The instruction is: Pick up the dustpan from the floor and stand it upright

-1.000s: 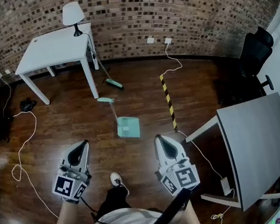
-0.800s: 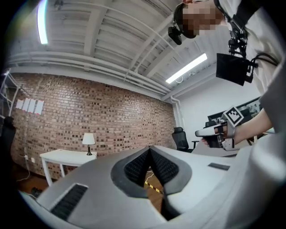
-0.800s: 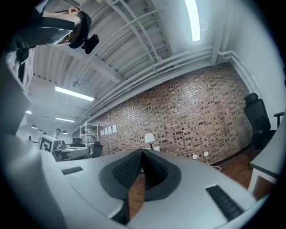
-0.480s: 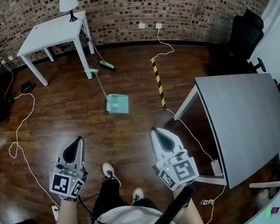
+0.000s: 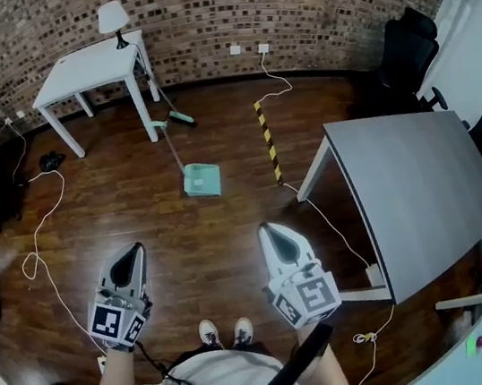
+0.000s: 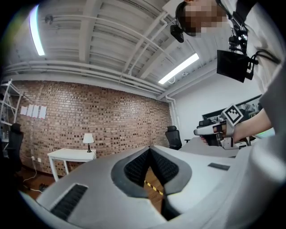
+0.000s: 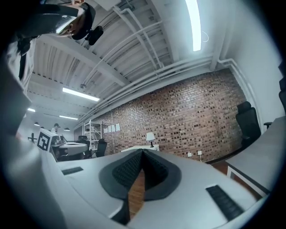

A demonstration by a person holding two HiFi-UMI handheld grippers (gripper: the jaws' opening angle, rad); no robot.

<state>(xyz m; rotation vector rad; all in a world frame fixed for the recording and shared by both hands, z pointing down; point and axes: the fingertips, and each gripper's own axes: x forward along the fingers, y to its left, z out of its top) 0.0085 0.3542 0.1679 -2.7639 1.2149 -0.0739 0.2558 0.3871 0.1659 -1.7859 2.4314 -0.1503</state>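
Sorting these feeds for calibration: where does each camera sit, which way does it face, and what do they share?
Head view: on the person's head, steeply down at floor and dustpan; shows forearms, shoes, left tool, right tool.
Left gripper view: on the left tool, level toward the brick wall; shows its shut jaws.
Right gripper view: on the right tool, toward that wall; shows its shut jaws.
Shared: white table with lamp.

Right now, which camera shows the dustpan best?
The head view: the teal dustpan lies in full sight on the wooden floor, handle toward the white table. Neither gripper view shows it; their own closed jaws block the floor ahead.
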